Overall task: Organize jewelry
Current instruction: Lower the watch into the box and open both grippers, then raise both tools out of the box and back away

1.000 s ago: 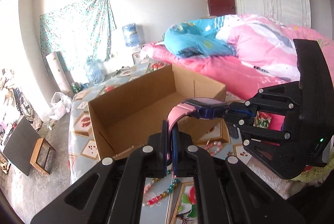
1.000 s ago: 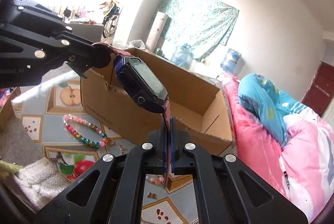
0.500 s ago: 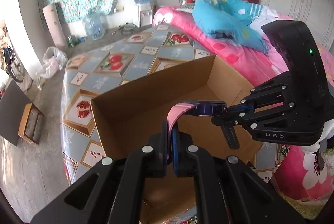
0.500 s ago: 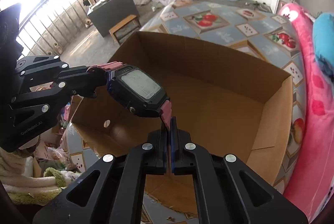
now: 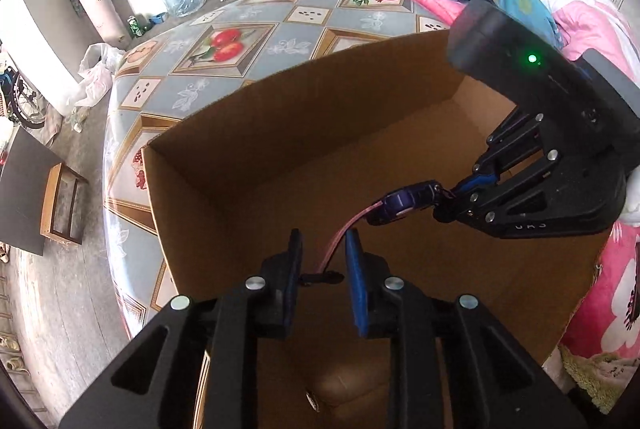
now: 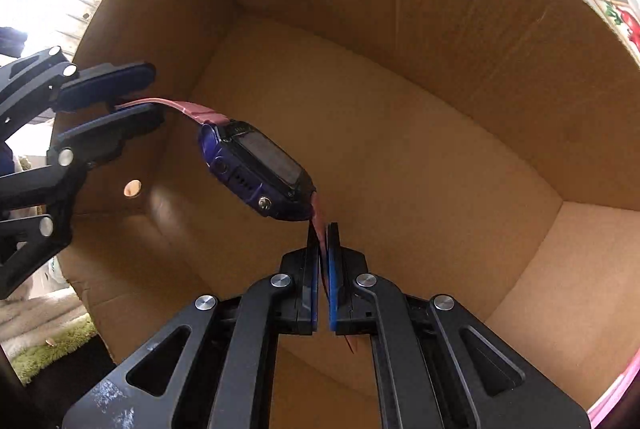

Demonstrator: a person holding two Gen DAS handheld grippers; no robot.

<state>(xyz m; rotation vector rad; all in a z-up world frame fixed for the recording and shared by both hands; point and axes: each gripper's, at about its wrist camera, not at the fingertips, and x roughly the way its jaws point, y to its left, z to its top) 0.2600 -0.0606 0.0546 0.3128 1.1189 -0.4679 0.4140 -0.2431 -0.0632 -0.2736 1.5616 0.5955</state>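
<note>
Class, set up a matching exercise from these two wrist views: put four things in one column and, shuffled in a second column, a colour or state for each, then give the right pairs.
1. watch
2. cardboard box
3. left gripper
4. right gripper

A. jaws opening, strap between the pads
B. shut on a pink strap
C. brown, open at the top
D. purple case, hanging inside the box

Pairs: 1-D, 2-C, 3-A, 4-B
</note>
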